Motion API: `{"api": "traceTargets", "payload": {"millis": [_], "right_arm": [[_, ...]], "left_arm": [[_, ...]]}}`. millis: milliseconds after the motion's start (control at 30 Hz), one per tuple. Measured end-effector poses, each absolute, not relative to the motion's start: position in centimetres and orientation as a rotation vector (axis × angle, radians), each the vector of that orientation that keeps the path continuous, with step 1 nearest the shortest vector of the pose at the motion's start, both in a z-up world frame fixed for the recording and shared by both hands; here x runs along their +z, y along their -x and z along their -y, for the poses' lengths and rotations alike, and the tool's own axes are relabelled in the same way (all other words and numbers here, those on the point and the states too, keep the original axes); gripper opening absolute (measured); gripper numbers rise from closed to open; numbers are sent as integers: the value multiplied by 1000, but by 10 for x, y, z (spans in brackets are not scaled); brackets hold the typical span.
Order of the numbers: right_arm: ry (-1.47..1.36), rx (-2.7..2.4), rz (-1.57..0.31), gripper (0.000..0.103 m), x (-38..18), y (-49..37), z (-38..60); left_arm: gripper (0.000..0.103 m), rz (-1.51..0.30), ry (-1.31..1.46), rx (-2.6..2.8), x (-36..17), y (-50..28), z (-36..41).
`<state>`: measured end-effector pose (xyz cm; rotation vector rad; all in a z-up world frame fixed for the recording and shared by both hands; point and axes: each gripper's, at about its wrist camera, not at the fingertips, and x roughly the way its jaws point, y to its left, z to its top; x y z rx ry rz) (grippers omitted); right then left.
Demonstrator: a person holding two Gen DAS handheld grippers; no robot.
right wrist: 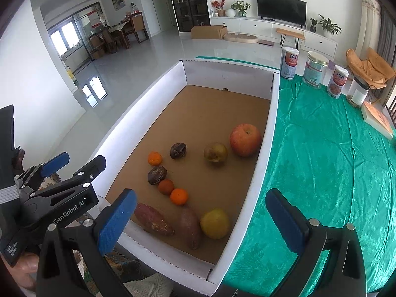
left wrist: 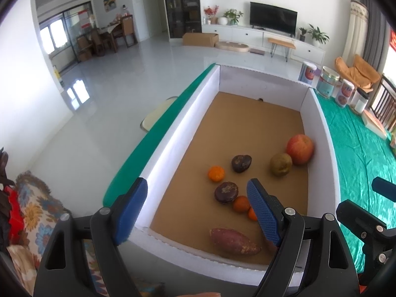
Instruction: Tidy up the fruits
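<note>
You hold both grippers just above the near edge of the white box (right wrist: 269, 133), and I think that is so you can look over all the fruit before you pick one. Your left gripper (left wrist: 198, 210) has its blue pads wide apart with nothing between them. Your right gripper (right wrist: 200, 222) is spread wide too, and it holds nothing. The box sits on the green cloth (right wrist: 334, 173), hard against the cloth's left edge, and its brown floor carries everything. Close to the near wall lie two sweet potatoes (right wrist: 153, 219), long and reddish brown with rough spots, and a round yellow fruit (right wrist: 214, 223) touches the second one. A little farther in, a bright orange (right wrist: 178, 196), a darker orange (right wrist: 165, 187) and a wrinkled dark fruit (right wrist: 156, 174) make a short line, each touching the next. Past them another small orange (right wrist: 155, 158) sits alone, with a second dark fruit (right wrist: 177, 150) near it. Toward the right wall a dull green-brown fruit (right wrist: 215, 154) sits just beside a big red apple (right wrist: 245, 139), shiny with yellow streaks. The far half of the box floor has no fruit. The fruit is all mixed up, so I think the sorting is not yet begun.
</note>
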<state>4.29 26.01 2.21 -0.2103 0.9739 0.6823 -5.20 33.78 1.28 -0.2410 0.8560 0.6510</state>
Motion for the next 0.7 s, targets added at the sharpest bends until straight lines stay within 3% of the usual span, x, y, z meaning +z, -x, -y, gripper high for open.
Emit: {"api": "traceTargets", "payload": {"millis": [700], "right_arm": [[241,656,-929,103,32,-42,-267]], "left_arm": [[84,-857,251,620,18,46,-348]]}}
